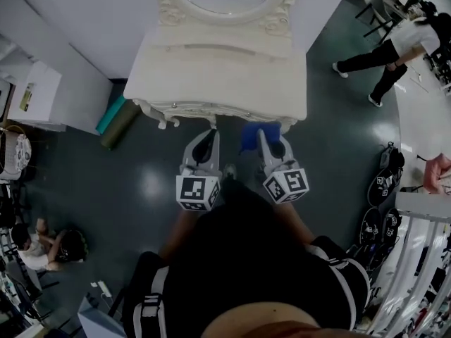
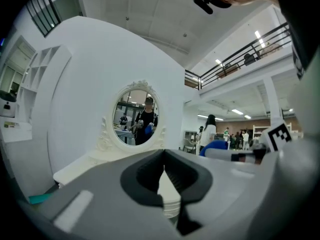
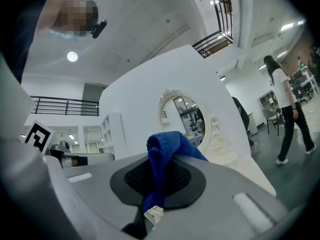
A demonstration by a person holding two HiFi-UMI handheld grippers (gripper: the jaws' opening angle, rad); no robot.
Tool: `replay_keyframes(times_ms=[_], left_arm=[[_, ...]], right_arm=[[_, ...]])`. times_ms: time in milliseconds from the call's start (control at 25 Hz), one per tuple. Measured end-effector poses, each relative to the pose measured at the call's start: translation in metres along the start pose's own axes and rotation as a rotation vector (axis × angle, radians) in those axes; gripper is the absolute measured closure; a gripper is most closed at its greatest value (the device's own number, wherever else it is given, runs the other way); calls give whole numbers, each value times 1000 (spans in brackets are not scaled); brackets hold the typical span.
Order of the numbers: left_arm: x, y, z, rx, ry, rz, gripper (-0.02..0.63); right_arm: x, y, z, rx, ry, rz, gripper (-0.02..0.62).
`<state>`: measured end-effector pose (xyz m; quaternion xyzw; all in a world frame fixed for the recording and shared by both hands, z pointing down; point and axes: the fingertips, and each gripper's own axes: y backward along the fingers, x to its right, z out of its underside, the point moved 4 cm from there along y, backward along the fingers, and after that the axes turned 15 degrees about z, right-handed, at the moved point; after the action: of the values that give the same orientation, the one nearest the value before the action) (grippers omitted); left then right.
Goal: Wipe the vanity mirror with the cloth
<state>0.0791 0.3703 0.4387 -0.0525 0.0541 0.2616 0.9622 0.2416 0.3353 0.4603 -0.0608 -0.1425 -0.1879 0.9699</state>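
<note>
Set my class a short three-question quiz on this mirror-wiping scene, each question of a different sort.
1. Which gripper holds the cloth?
2. True or false: the cloth is touching the mirror.
3. The left gripper's jaws are: A shut and empty; B wide open; C shut on a bottle.

Key: 1 the right gripper; 2 false; 3 A.
</note>
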Motion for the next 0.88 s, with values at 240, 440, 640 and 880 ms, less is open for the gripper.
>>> replay_keyframes(times_ms=[240, 440, 640, 880], left_arm=[[-40, -58, -17, -14, -10, -7, 598], [-65, -90, -30, -15, -31, -27, 598], [-83, -105, -31, -34, -33, -28, 598], [-109, -122, -36, -29, -33, 13, 598]], right_arm=[[22, -75, -19, 16, -6, -3, 566], [32, -122, -35, 46, -21, -8, 566], [31, -147, -34, 43, -49, -5, 568], [20, -170, -33, 54, -58, 20, 567]])
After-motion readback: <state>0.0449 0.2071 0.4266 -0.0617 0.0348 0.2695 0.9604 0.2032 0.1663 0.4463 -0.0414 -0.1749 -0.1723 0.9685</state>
